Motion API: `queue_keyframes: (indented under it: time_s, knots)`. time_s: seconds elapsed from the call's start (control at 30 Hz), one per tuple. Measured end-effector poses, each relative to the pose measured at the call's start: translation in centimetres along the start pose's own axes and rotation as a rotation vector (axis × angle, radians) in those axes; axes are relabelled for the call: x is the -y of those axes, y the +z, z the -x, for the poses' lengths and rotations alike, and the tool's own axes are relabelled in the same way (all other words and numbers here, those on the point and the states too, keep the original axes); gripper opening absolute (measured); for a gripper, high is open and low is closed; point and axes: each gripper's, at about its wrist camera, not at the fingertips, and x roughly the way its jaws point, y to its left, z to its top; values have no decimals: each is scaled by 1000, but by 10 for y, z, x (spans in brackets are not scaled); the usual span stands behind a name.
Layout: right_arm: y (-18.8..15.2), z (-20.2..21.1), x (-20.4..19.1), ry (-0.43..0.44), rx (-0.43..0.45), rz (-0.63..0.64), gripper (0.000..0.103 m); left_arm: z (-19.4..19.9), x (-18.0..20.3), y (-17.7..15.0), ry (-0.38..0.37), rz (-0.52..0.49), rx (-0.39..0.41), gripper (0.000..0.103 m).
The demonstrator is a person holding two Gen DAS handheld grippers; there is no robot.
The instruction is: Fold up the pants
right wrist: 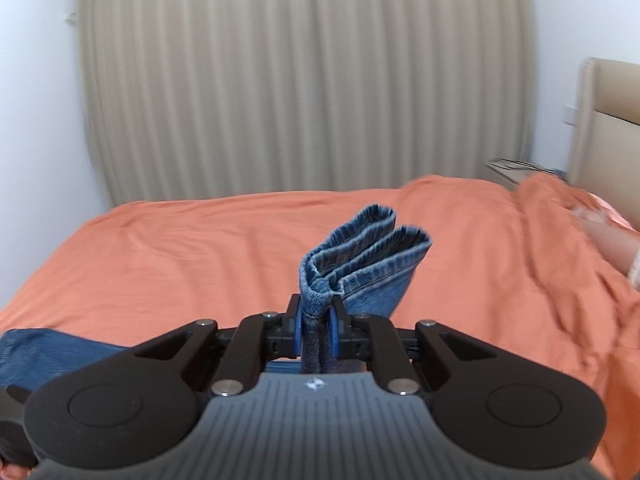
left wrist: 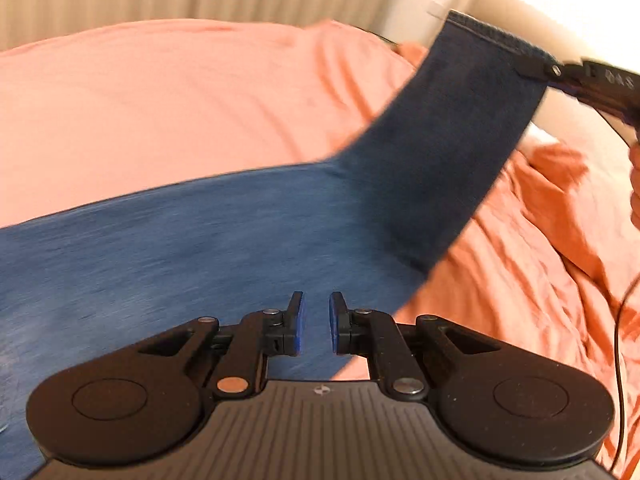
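The jeans (left wrist: 224, 236) lie across an orange sheet (left wrist: 160, 92) on a bed, the wide blue part flat in the foreground of the left wrist view and the leg end lifted off the bed toward the upper right. There the right gripper (left wrist: 536, 69) pinches the hem at its corner, so the legs hang in a dark band between the hem and the flat part. In the right wrist view the two hems (right wrist: 366, 256) stand stacked together above that gripper (right wrist: 316, 330), whose fingers are clamped on the bunched denim between the blue pads (right wrist: 333, 332).

The left gripper (left wrist: 316, 328) hovers over the flat part near its lower edge, fingers apart with a narrow gap between them and nothing in it; whether it touches the cloth I cannot tell.

To the right of the jeans the sheet is rumpled into folds (left wrist: 532, 264), and a thin black cable (left wrist: 618, 360) hangs down along the right edge. A beige headboard (right wrist: 608, 128) stands at the right end of the bed, and a ribbed pale curtain (right wrist: 304, 80) fills the wall behind it.
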Motion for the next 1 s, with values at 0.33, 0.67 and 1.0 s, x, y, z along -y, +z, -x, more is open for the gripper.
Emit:
queue_keyframes:
  time_s: [0.33, 0.67, 1.0]
  knots:
    - [-84, -43, -160, 234, -200, 36, 8, 47, -76, -46, 80, 163, 26, 17]
    - [-184, -80, -227, 218, -499, 313, 26, 44, -109, -65, 3, 249, 12, 42]
    - [-133, -68, -220, 245, -493, 330, 27, 16, -123, -57, -57, 350, 37, 44]
